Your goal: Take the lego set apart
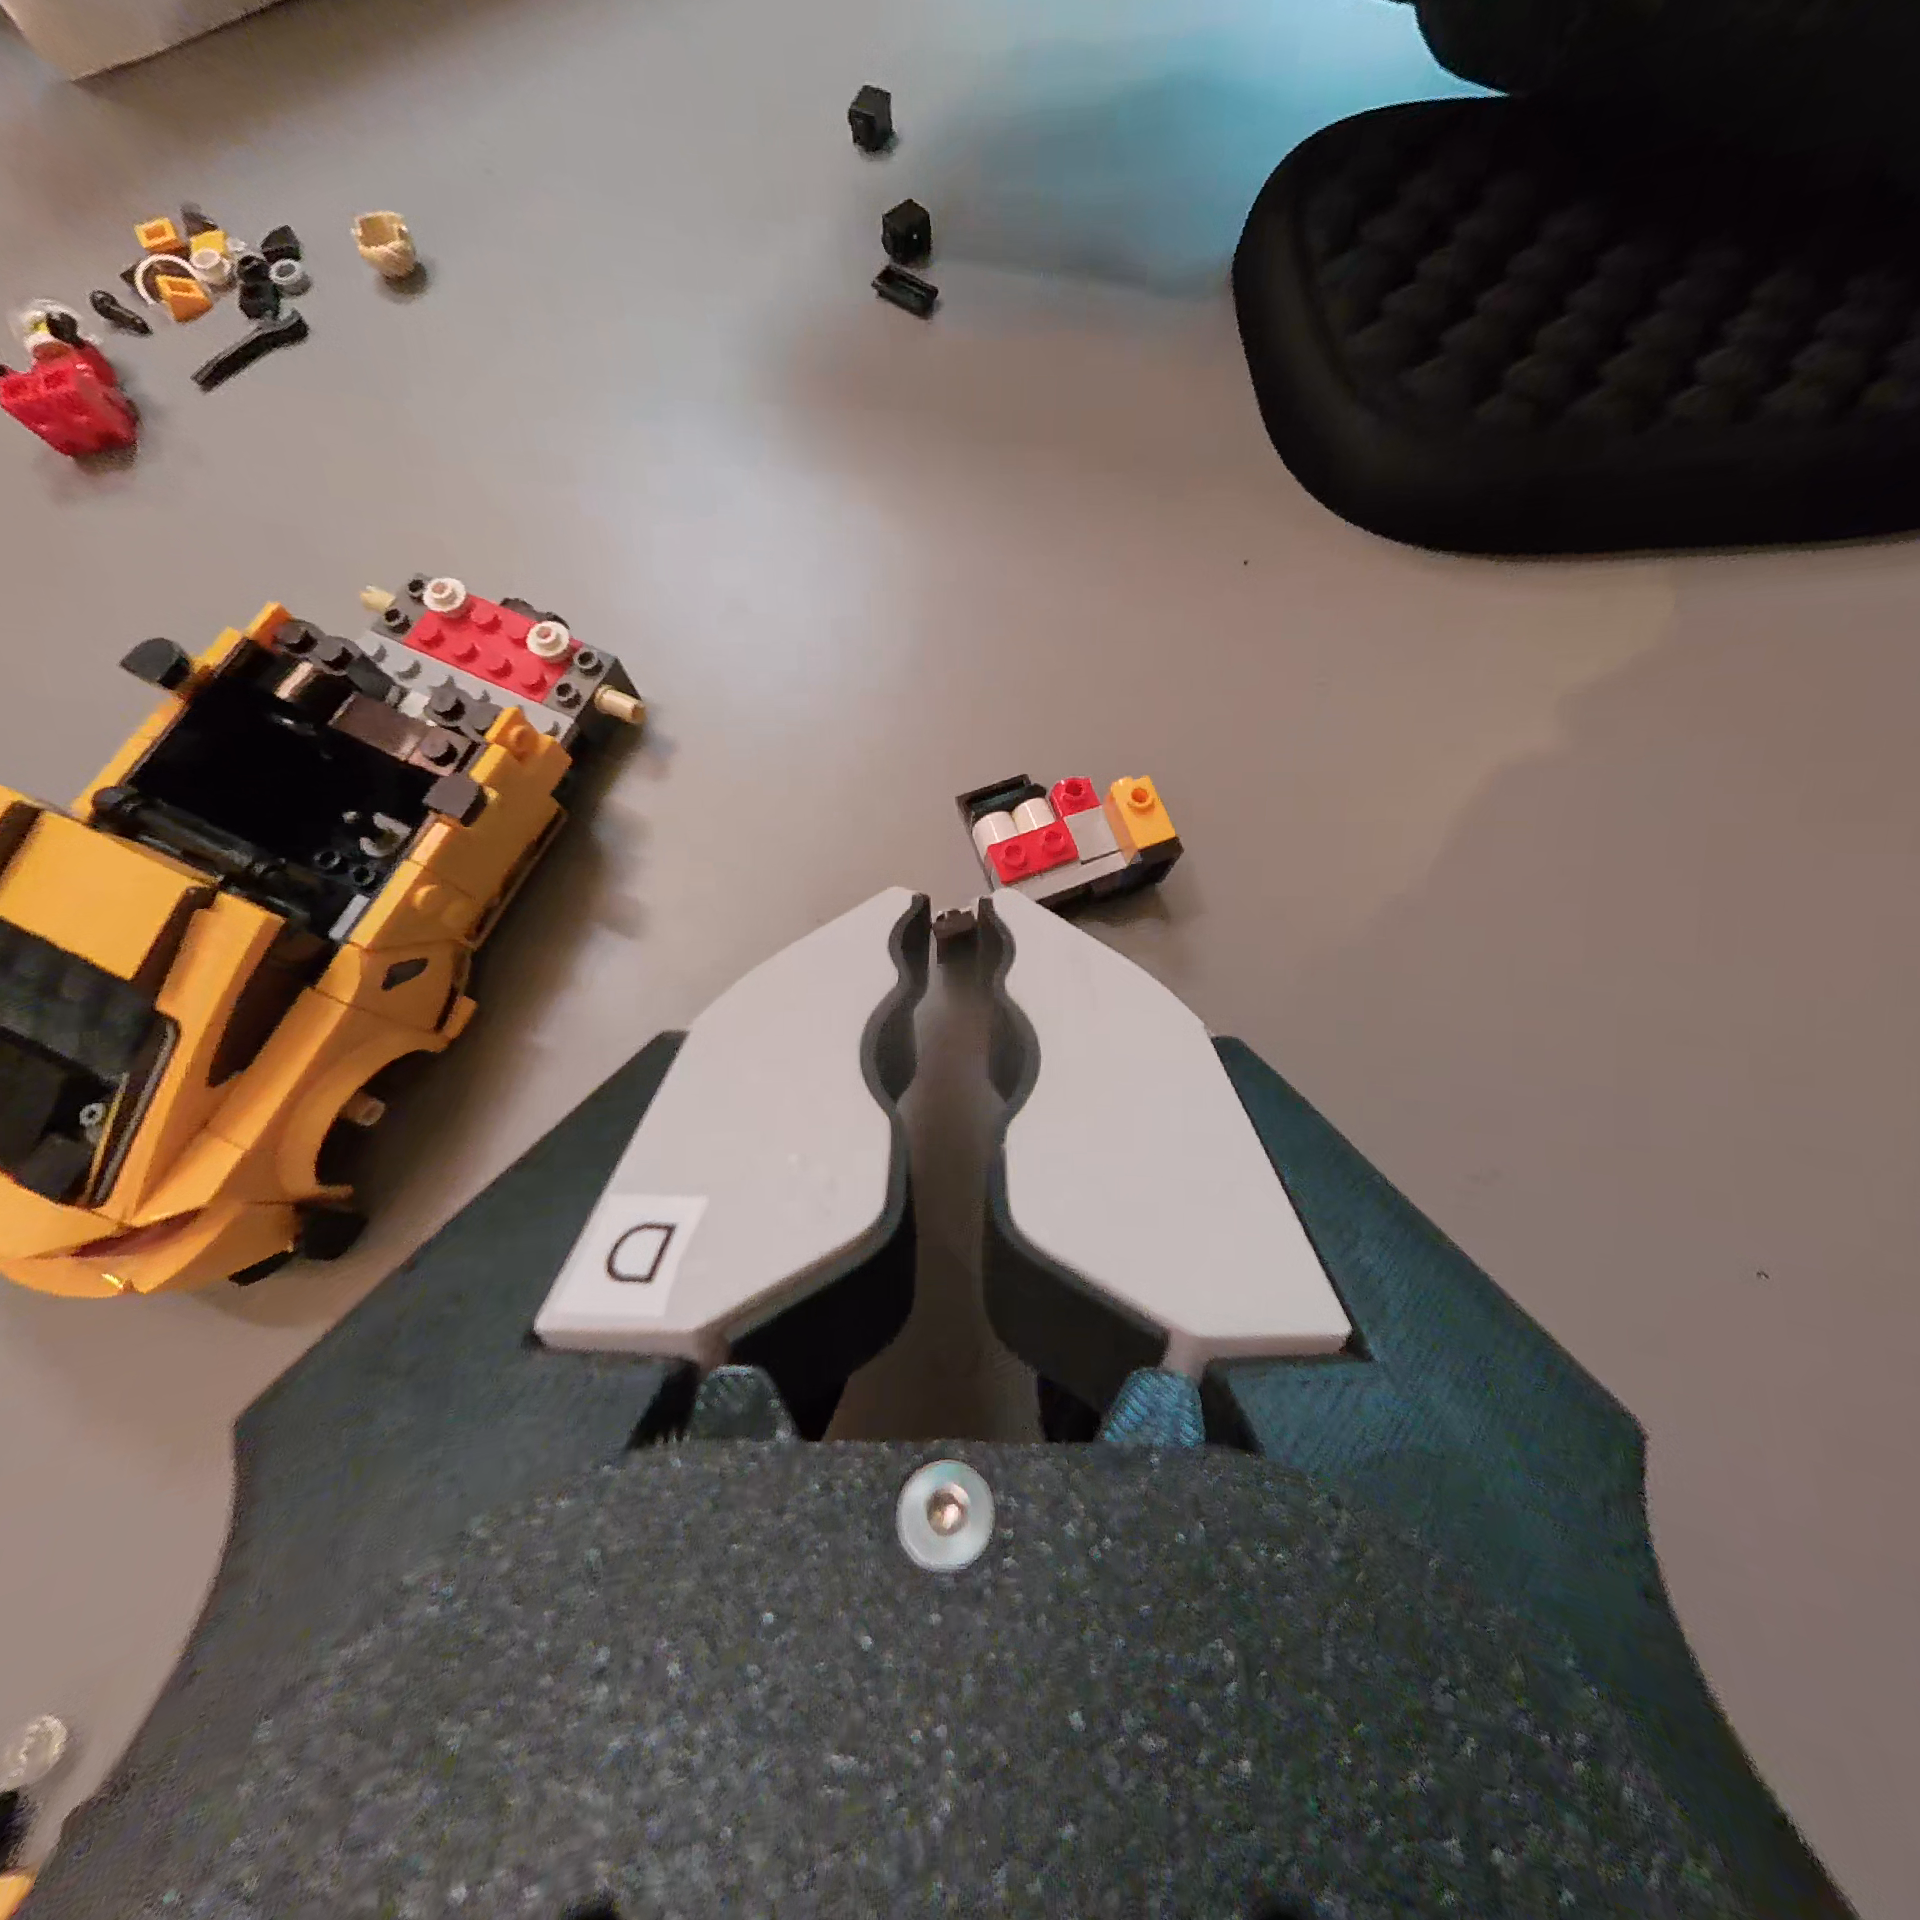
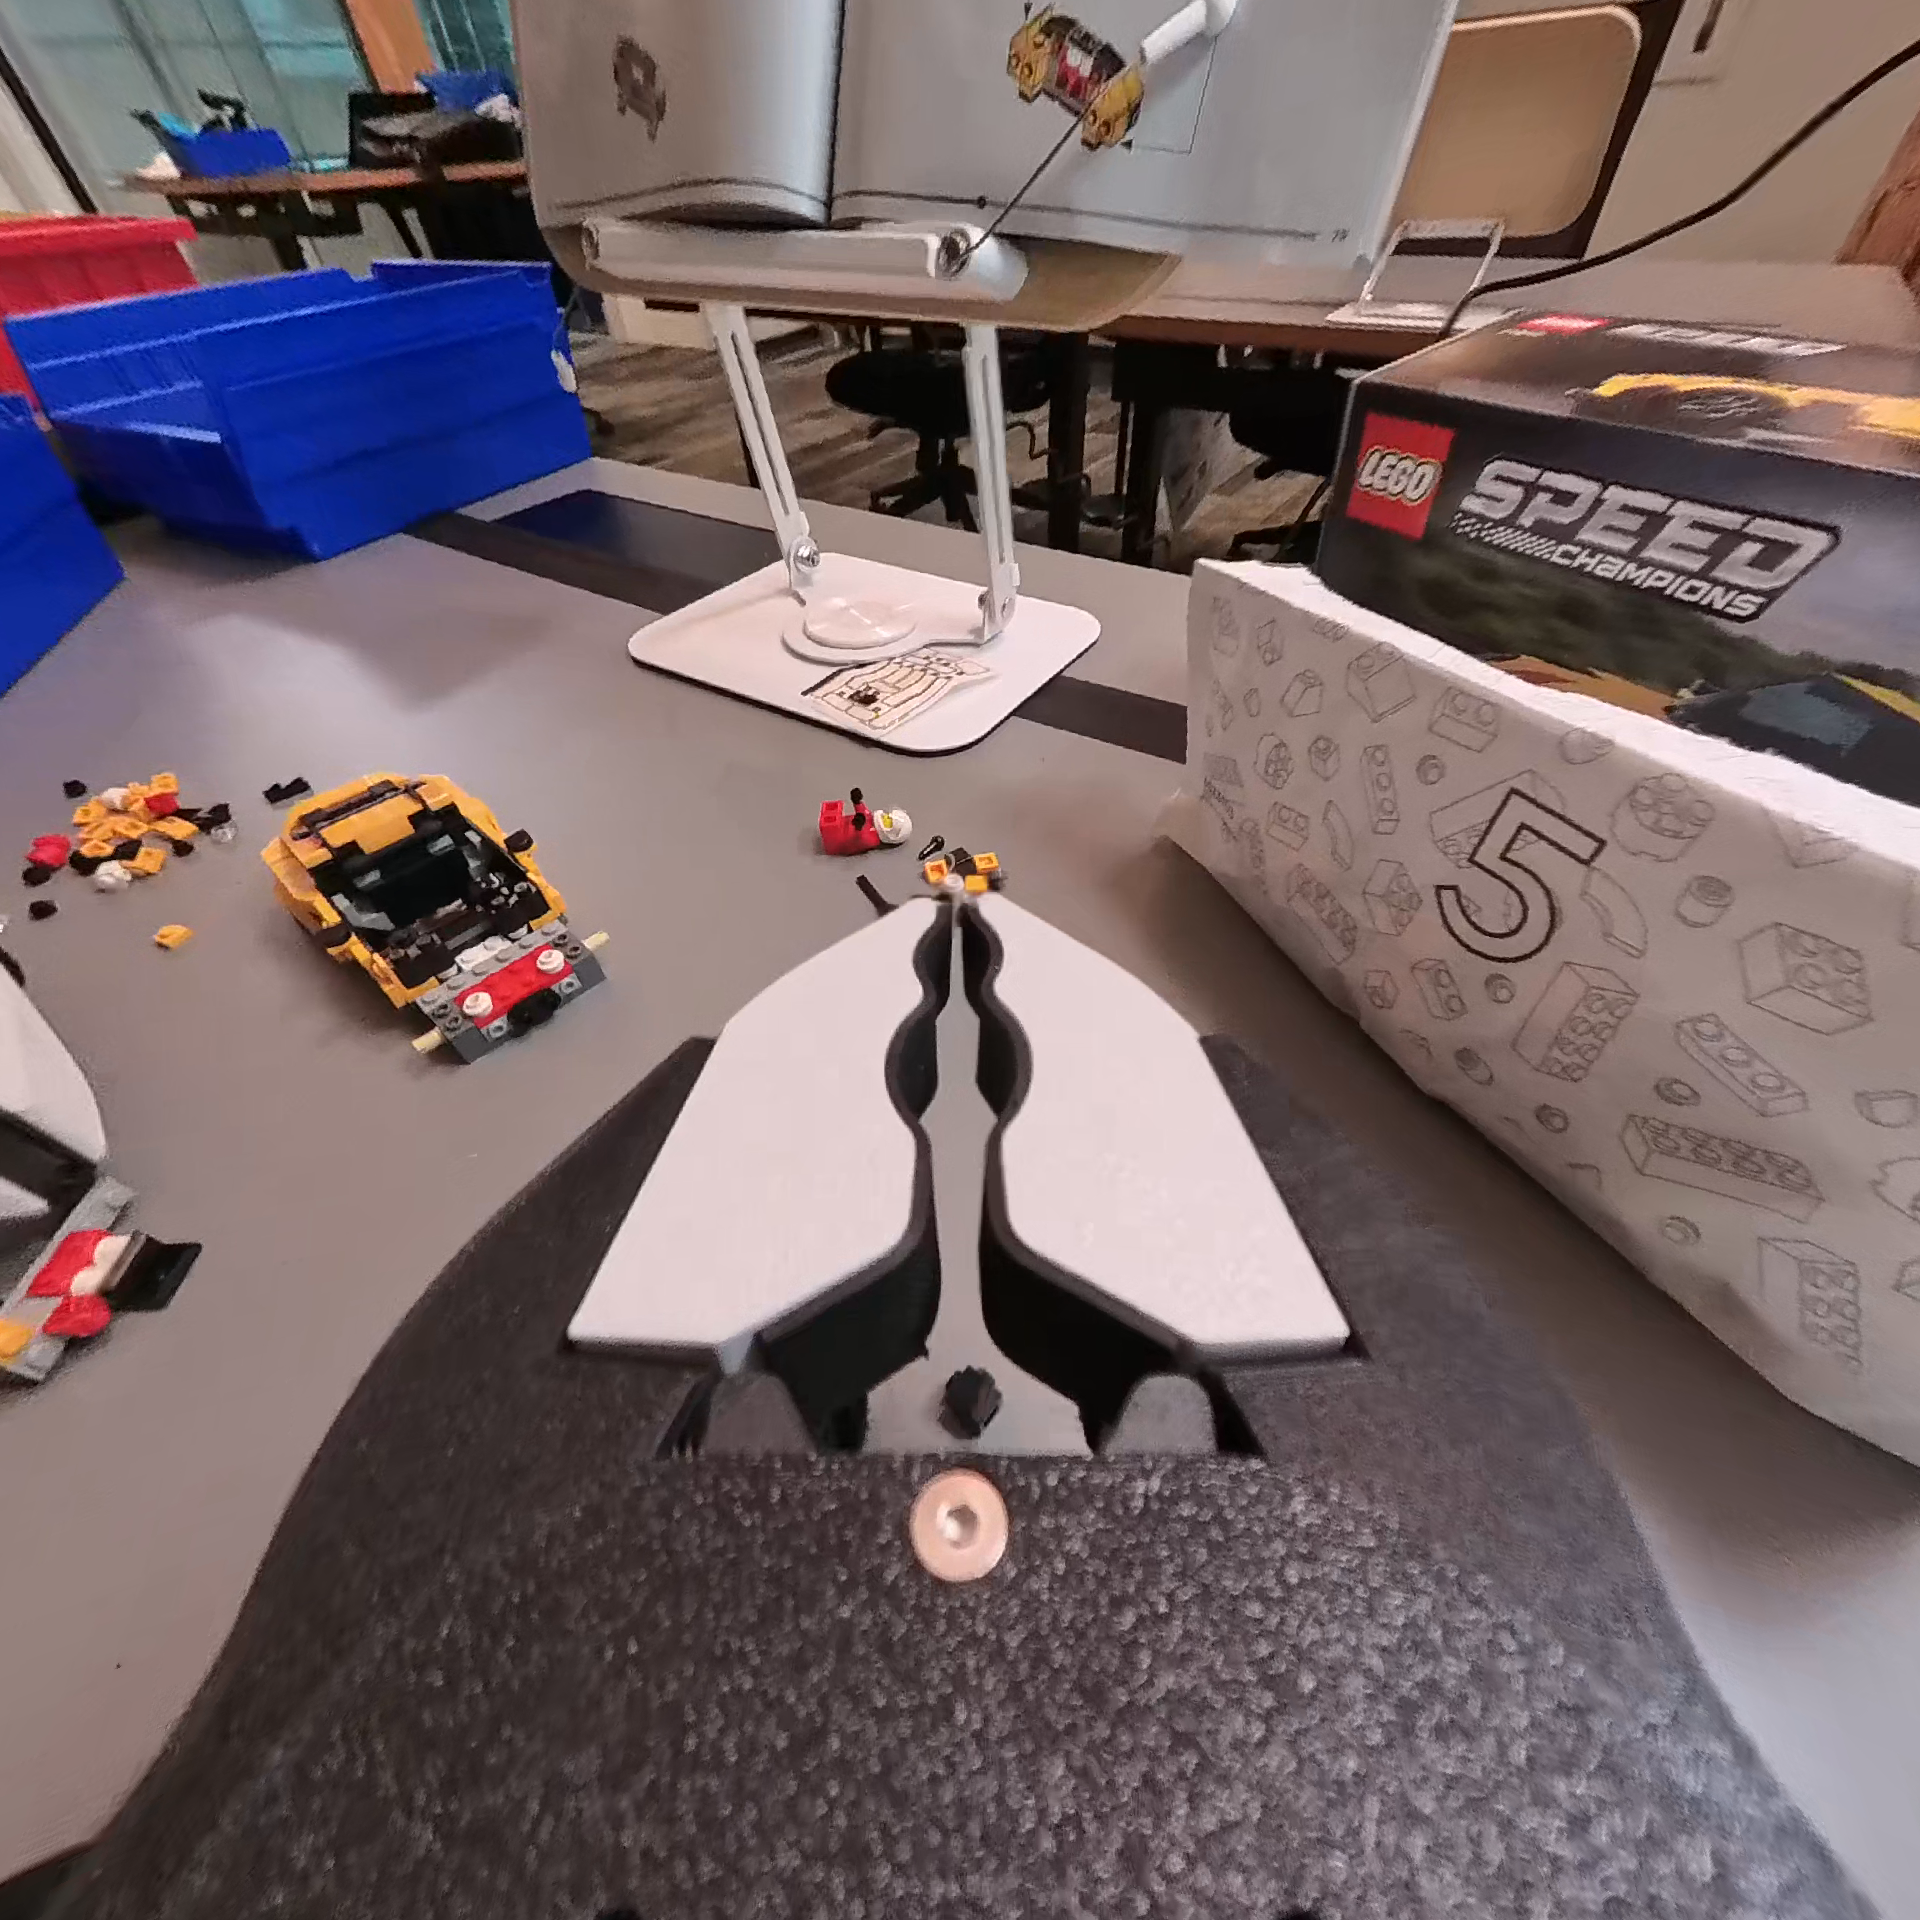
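Your left gripper (image 1: pixel 954 914) pinches a small dark piece (image 1: pixel 952 925) in narrow fingers, just beside the detached brick cluster (image 1: pixel 1070 842). Your right gripper (image 2: pixel 956 906) is nearly closed (whether it holds anything, I cannot tell). The yellow car (image 2: pixel 416 904) sits on the grey surface (image 2: pixel 675 831); blue bins (image 2: pixel 312 405) behind look empty.

A lab or workshop: blue storage bins (image 2: pixel 301 416), worktables (image 2: pixel 312 192) and office chairs (image 2: pixel 914 384) behind a grey table (image 2: pixel 727 810).
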`<state>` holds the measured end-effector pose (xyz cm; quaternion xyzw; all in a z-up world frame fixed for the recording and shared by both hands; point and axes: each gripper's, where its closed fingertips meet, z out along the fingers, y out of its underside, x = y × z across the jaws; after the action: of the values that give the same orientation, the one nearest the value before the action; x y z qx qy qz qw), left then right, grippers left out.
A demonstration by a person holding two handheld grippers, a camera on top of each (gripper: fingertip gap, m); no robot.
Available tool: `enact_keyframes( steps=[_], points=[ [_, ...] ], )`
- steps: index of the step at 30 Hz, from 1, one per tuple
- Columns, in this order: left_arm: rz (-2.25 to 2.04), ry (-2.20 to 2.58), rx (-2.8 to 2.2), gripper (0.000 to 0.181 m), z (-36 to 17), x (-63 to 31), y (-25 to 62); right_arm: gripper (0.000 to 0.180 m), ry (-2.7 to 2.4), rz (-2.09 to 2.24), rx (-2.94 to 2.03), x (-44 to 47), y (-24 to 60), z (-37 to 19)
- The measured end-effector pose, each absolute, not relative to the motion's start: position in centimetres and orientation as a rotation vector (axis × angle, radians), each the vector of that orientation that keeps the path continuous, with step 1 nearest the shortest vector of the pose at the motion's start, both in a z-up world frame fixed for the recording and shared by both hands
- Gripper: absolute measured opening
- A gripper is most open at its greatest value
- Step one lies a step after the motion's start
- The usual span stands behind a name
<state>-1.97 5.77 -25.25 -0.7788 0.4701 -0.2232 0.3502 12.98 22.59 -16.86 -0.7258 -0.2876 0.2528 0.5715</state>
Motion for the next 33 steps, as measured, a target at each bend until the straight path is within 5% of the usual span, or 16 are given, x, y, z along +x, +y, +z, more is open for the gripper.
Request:
enact_keyframes(
  steps=[13,33],
  points=[
    [-0.560,1.090,-2.053,0.015,-24.6,-3.0,6.9,0.018,-1.425,0.591,-1.969,13.0,16.1,-24.9],
    [-0.552,1.086,-1.977,0.015,-23.7,-3.1,7.2,0.010,-1.529,0.447,-2.025,12.9,15.5,-26.6]
  ],
)
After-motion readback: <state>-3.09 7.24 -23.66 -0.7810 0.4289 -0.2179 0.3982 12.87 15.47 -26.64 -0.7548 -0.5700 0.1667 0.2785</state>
